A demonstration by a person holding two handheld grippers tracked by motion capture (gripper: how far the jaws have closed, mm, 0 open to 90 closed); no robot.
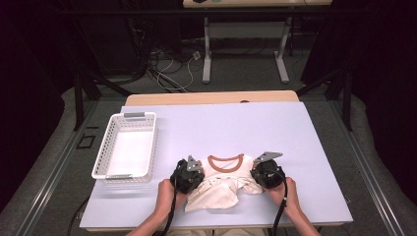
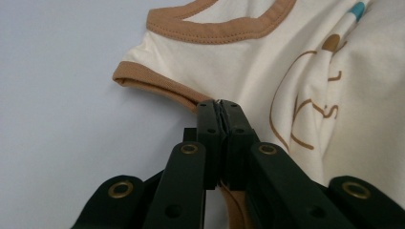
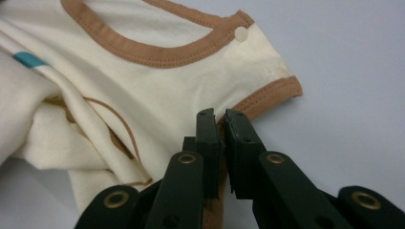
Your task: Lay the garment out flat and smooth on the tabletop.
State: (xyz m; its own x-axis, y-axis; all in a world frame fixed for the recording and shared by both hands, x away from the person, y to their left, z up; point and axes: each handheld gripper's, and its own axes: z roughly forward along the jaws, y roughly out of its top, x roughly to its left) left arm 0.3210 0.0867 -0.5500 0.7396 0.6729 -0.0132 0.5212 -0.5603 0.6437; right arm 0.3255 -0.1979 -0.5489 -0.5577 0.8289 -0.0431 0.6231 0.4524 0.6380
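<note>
Two claws [image 2: 220, 106] [image 3: 220, 117] on one shirt [image 1: 221, 184], one basket [image 1: 104, 152]

a pale lilac table top [image 1: 275, 128] is seen, edged in wood at the far side. a cream t-shirt [image 1: 221, 189] is laid crumpled near its front edge, and a white basket [image 1: 127, 146] is set at its left.

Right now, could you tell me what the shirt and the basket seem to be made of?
The shirt looks like soft knit cotton, cream and matte, going by its limp folds, the stitched brown trim and the printed design; the exact fibre can't be told. The basket looks like rigid white plastic with a slight sheen, its walls slotted in a moulded-looking grid.
</note>
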